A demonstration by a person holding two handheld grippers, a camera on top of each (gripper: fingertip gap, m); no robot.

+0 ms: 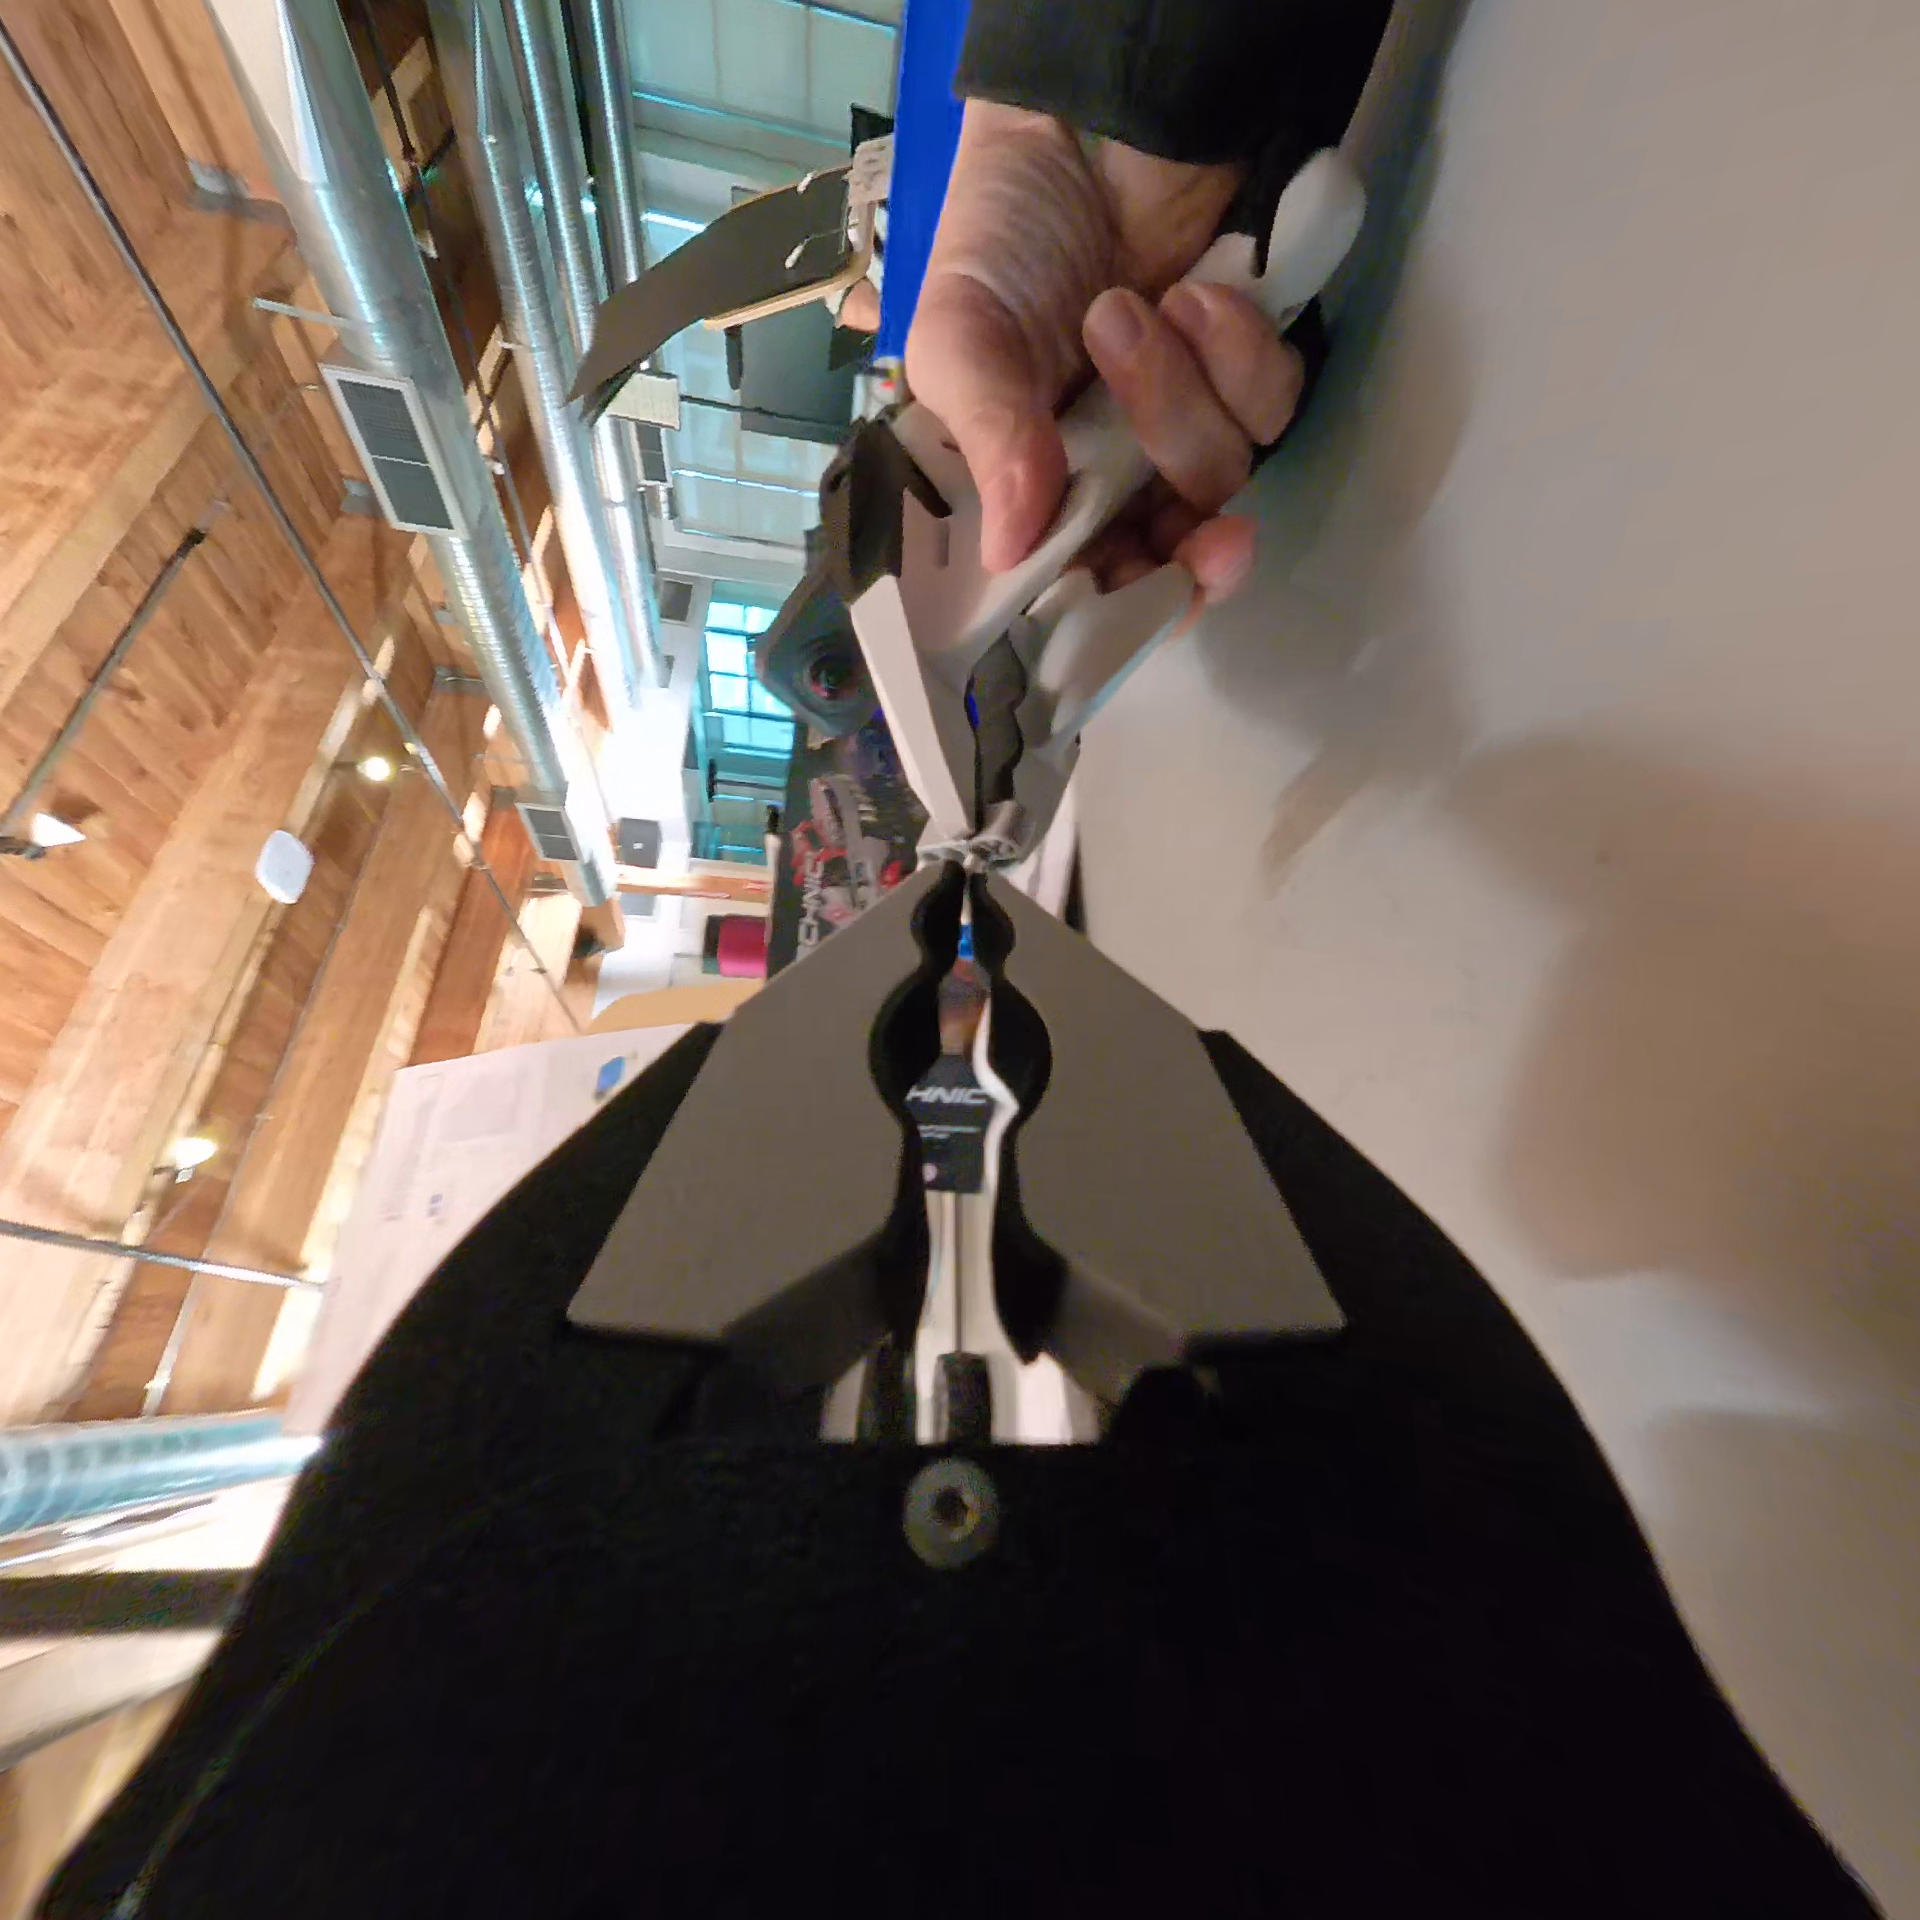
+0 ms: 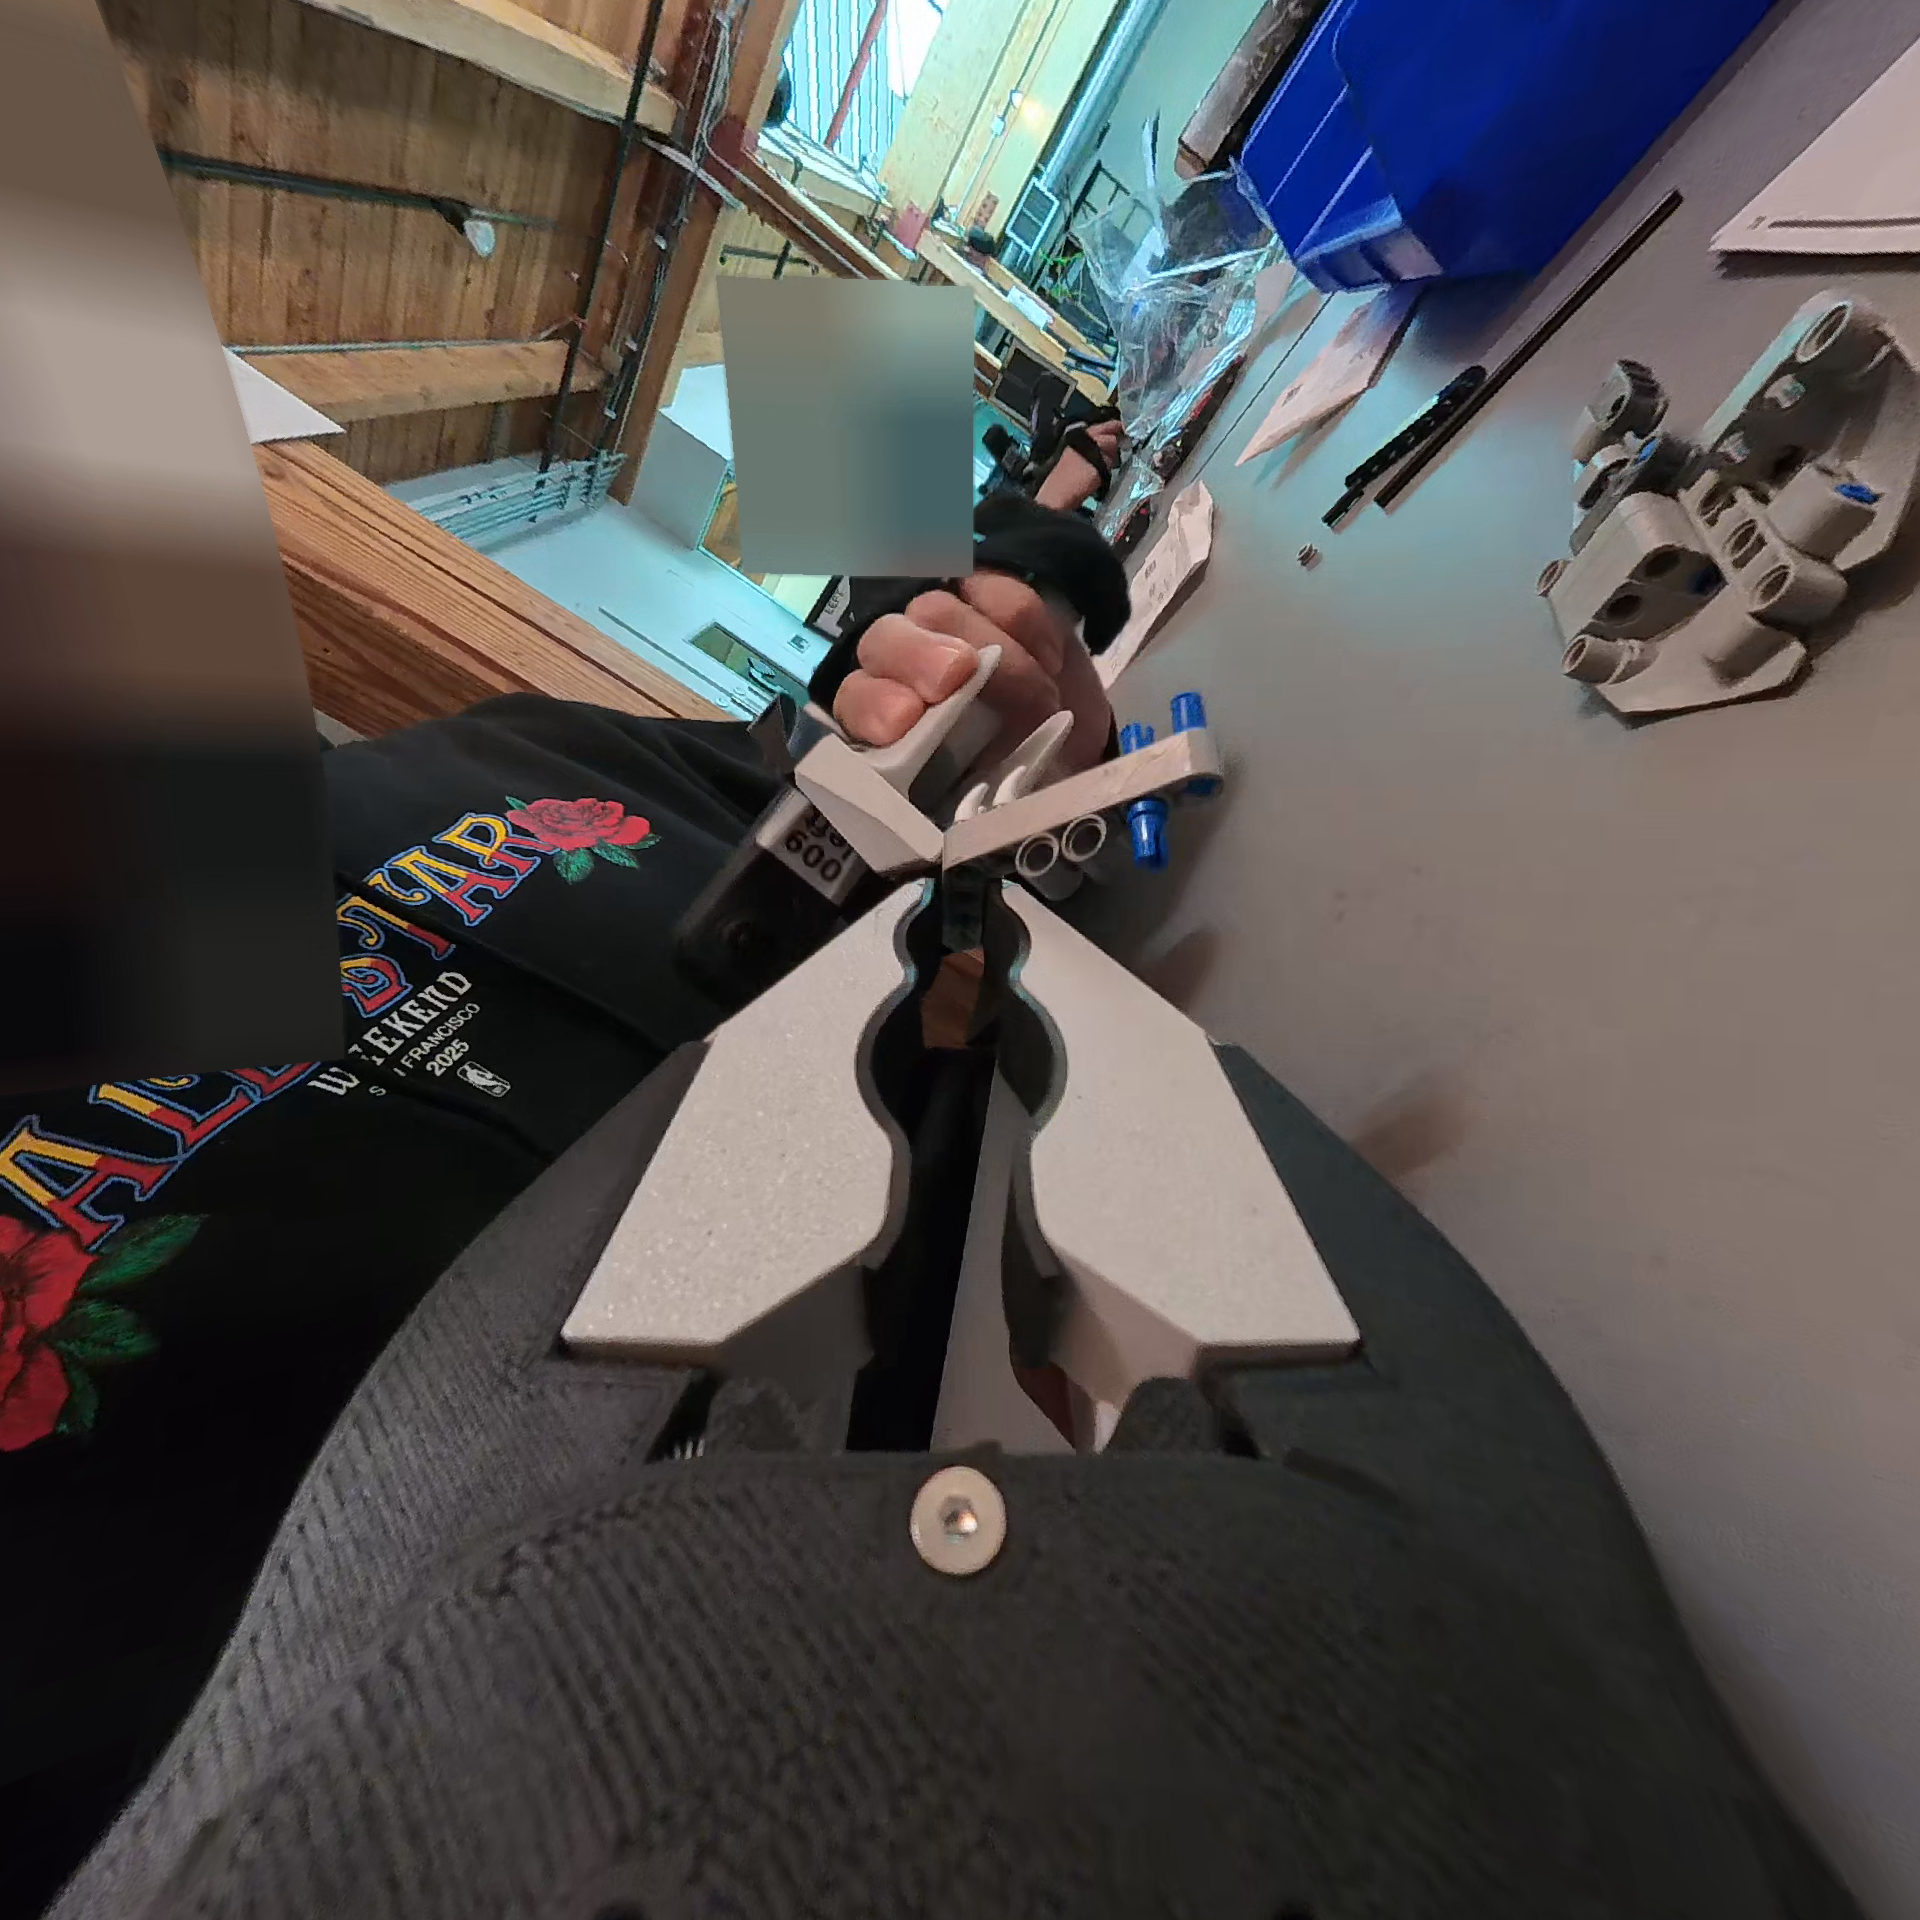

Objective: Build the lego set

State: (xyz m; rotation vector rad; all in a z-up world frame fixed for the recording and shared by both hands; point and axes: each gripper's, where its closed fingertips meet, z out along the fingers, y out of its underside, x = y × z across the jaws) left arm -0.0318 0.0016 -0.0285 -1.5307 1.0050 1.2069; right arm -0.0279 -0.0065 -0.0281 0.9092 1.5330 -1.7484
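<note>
Right hand-held gripper (image 2: 961, 899): fingers nearly together, pinching a small dark piece (image 2: 961, 914) at the tips.
Left hand-held gripper (image 1: 964, 868): fingers drawn close, tips meeting a grey lego piece (image 1: 987, 836); whether they clamped it could not be told.
Grey beam (image 2: 1081, 810): held at the other gripper's tips, blue pins (image 2: 1143, 831) along it, raised above the tabletop (image 2: 1455, 1039).
Grey lego assembly (image 2: 1714, 540): lay farther off on the tabletop.
Blue bin (image 2: 1475, 135): stood at the far edge.
</note>
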